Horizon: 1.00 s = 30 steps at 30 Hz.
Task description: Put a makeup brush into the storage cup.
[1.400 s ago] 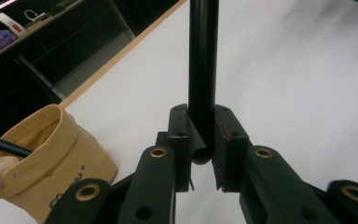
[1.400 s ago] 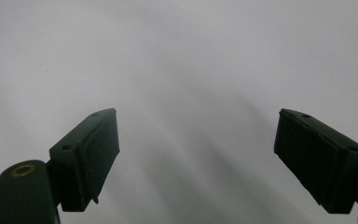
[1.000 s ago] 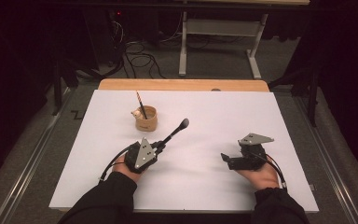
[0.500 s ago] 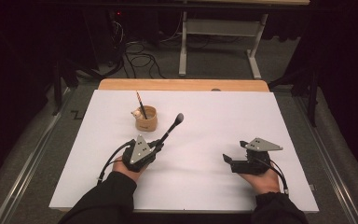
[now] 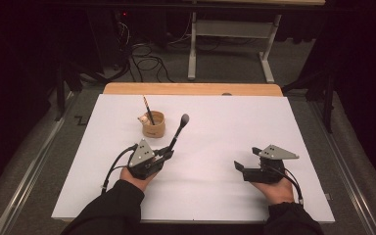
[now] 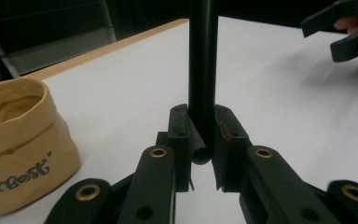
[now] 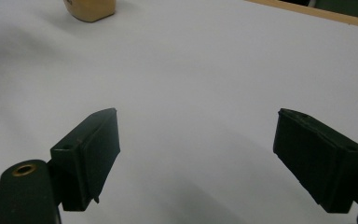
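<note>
- My left gripper (image 6: 200, 140) is clamped on the butt end of a slim black brush (image 5: 177, 131); in the left gripper view both pads press the round handle from either side, with the rounded tip of the handle just below the pads.
- From that clamp the brush runs up and away from the jaws, ending in a dark rounded head that in the high view sits beyond the gripper and a little to its right.
- I judge the handle stiff and light: it stands out straight from the jaws with no sag. It is smooth and round, so it could roll or slide between flat pads; holding so near the end leaves a long lever that may swing.
- If I re-gripped, I would take it farther up the shaft, nearer the middle, and keep off the head, which looks soft and easy to crush.
- Just to the left of my left gripper and slightly ahead stands a small tan pouch (image 5: 153, 125), soft-walled, with a thin stick leaning out of it. It would likely tip under a sideways push.
- My right gripper (image 7: 205, 154) hangs low over the bare white sheet (image 5: 274, 127), jaws spread wide and holding nothing, well apart from the brush.
</note>
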Available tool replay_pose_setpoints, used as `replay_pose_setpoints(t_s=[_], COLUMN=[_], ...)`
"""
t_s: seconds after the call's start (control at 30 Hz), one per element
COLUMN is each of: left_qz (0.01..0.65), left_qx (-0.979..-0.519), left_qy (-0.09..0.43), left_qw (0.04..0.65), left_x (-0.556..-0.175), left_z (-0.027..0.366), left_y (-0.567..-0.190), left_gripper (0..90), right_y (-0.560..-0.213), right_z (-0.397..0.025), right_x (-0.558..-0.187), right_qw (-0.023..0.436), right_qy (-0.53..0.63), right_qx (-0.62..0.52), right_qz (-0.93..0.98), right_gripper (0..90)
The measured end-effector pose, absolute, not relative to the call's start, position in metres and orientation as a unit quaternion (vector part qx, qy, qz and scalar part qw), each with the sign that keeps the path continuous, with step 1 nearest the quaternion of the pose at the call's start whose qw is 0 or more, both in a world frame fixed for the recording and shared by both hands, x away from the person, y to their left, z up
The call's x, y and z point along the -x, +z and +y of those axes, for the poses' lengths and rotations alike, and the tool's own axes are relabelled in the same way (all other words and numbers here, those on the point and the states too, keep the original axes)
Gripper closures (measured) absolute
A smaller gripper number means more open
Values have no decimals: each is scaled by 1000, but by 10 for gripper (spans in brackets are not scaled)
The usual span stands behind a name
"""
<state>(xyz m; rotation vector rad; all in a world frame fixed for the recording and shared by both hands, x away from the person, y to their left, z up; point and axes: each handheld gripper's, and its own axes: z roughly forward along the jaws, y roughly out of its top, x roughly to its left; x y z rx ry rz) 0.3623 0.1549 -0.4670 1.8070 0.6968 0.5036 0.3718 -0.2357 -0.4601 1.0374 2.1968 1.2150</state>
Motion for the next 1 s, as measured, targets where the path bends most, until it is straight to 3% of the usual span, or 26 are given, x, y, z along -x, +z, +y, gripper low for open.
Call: replay_pose_setpoints(t_s=[0.5, 1.0], left_qz=[293, 264], left_qx=[-752, -747], left_qy=[196, 180], left_qw=[556, 583], left_x=[-365, -367], left_z=[151, 121], left_y=[-456, -438], left_gripper=[794, 793], right_y=[-456, -455], right_z=[-240, -241], right_x=[-370, -369], right_qw=[214, 212], right_qy=[448, 455], right_qx=[-371, -370], right_qz=[785, 782], right_gripper=[158, 158])
